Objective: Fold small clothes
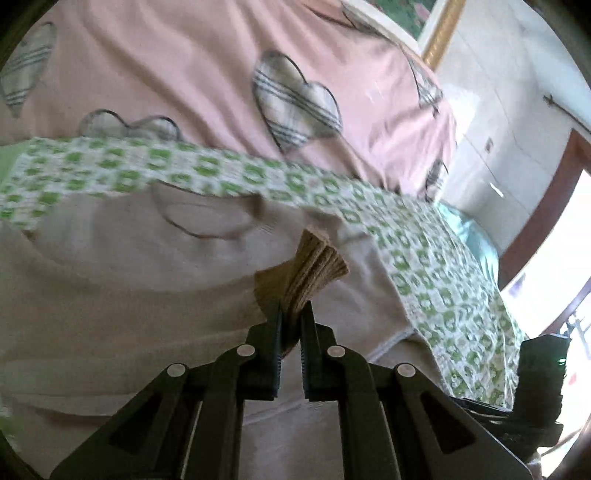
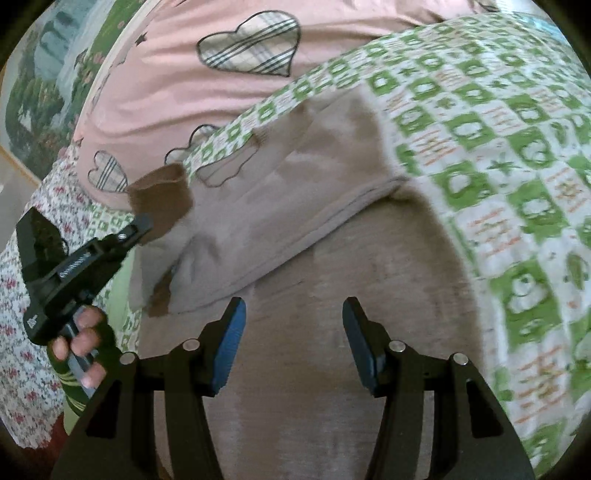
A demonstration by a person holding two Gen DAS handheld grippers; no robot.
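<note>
A small beige garment (image 1: 155, 273) lies spread on a green-and-white patterned cloth (image 1: 436, 280). My left gripper (image 1: 291, 310) is shut on its brown ribbed cuff (image 1: 314, 266), which stands out beyond the fingertips. In the right wrist view the left gripper (image 2: 142, 225) holds that brown cuff (image 2: 159, 197) lifted at the garment's left end, and a sleeve (image 2: 288, 206) lies folded across the body. My right gripper (image 2: 293, 314) is open and empty just above the beige garment (image 2: 314, 350).
A pink sheet with plaid hearts (image 1: 295, 99) covers the bed beyond the patterned cloth (image 2: 517, 155). A gold-framed picture (image 1: 439, 29) leans at the back. A floral fabric (image 2: 22, 332) lies at the left.
</note>
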